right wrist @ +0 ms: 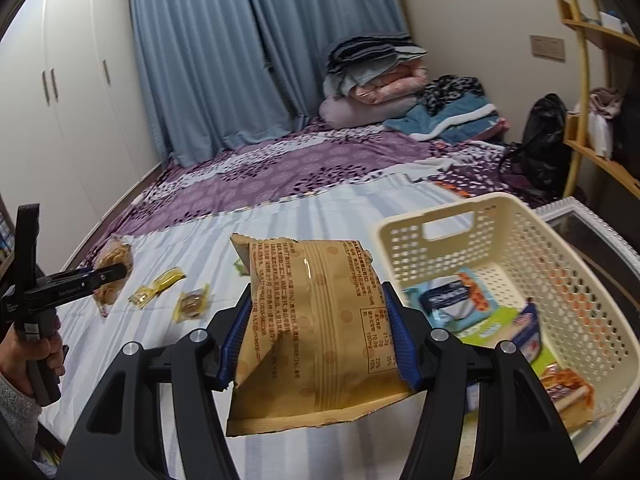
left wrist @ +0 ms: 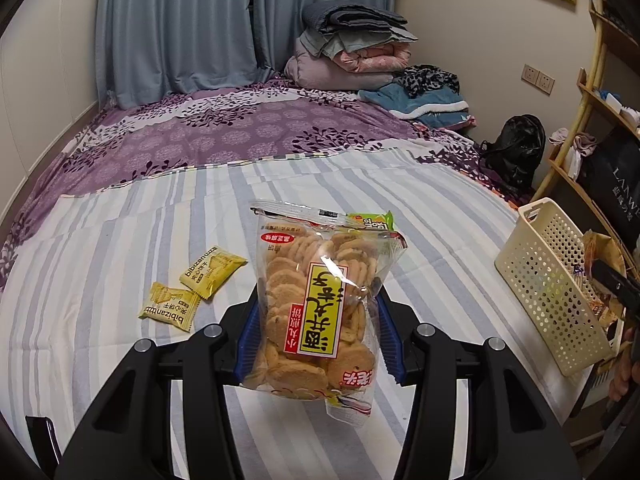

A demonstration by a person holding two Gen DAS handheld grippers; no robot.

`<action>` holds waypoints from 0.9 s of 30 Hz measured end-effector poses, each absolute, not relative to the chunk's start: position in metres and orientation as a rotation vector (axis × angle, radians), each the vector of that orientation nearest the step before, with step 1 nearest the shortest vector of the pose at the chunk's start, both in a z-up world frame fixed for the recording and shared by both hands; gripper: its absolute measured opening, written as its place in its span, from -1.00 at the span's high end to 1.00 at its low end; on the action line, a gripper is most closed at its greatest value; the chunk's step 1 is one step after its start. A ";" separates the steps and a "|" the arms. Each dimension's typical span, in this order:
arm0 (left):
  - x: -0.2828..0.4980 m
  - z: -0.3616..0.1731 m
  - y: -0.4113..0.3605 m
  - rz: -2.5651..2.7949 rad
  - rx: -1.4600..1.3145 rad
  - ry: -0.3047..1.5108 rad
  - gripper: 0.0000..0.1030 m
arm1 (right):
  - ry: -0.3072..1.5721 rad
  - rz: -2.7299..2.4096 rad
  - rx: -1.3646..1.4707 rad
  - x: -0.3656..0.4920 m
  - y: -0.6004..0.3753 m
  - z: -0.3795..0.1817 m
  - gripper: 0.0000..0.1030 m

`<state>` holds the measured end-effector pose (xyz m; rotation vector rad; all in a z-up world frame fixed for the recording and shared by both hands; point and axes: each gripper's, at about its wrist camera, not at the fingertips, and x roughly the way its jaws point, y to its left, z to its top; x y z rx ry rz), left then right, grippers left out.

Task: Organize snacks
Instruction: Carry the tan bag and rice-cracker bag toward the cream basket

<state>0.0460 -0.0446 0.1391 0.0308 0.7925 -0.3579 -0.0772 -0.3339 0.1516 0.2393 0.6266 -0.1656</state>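
Observation:
My left gripper (left wrist: 318, 320) is shut on a clear bag of round biscuits (left wrist: 316, 312) with a yellow label, held above the striped bed sheet. My right gripper (right wrist: 320, 316) is shut on a tan snack bag (right wrist: 316, 328), held just left of the cream perforated basket (right wrist: 560, 248). The basket holds several snack packs (right wrist: 480, 312). The basket also shows at the right of the left wrist view (left wrist: 548, 284). Two yellow snack packets (left wrist: 192, 292) lie on the sheet left of the biscuit bag. In the right wrist view, small yellow packets (right wrist: 160, 286) lie on the sheet.
A green packet (left wrist: 372, 220) lies behind the biscuit bag. Folded blankets (left wrist: 352, 44) and clothes sit at the far end of the bed. A black bag (left wrist: 516, 148) and wooden shelves (left wrist: 600, 100) stand to the right. A white wardrobe (right wrist: 68, 100) is on the left.

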 end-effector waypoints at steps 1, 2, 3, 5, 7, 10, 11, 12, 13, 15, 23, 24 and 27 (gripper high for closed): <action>0.045 0.140 -0.047 -0.363 0.034 0.792 0.01 | 0.624 -0.180 0.242 -0.079 -0.339 0.152 -0.17; 0.045 0.140 -0.049 -0.366 0.036 0.792 0.01 | 0.621 -0.193 0.244 -0.082 -0.343 0.153 -0.17; 0.044 0.141 -0.052 -0.372 0.040 0.791 0.01 | 0.617 -0.213 0.247 -0.086 -0.350 0.153 -0.17; 0.043 0.142 -0.059 -0.382 0.049 0.788 0.01 | 0.611 -0.242 0.253 -0.092 -0.361 0.154 -0.17; 0.042 0.143 -0.064 -0.392 0.061 0.787 0.01 | 0.606 -0.271 0.259 -0.098 -0.371 0.155 -0.17; 0.040 0.145 -0.074 -0.409 0.074 0.785 0.01 | 0.597 -0.312 0.269 -0.108 -0.386 0.155 -0.17; 0.039 0.146 -0.076 -0.414 0.078 0.784 0.01 | 0.595 -0.325 0.272 -0.110 -0.391 0.155 -0.17; 0.038 0.147 -0.080 -0.421 0.083 0.782 0.01 | 0.592 -0.340 0.277 -0.113 -0.396 0.155 -0.17; 0.037 0.148 -0.084 -0.427 0.088 0.780 0.01 | 0.590 -0.352 0.281 -0.115 -0.400 0.155 -0.17; 0.035 0.150 -0.089 -0.438 0.097 0.776 0.01 | 0.585 -0.377 0.293 -0.119 -0.410 0.153 -0.17; 0.028 0.156 -0.115 -0.485 0.134 0.769 0.01 | 0.582 -0.450 0.329 -0.134 -0.436 0.146 -0.17; 0.027 0.157 -0.119 -0.491 0.139 0.768 0.01 | 0.583 -0.458 0.336 -0.136 -0.439 0.145 -0.17; 0.024 0.158 -0.127 -0.506 0.150 0.767 0.01 | 0.585 -0.474 0.345 -0.138 -0.446 0.142 -0.17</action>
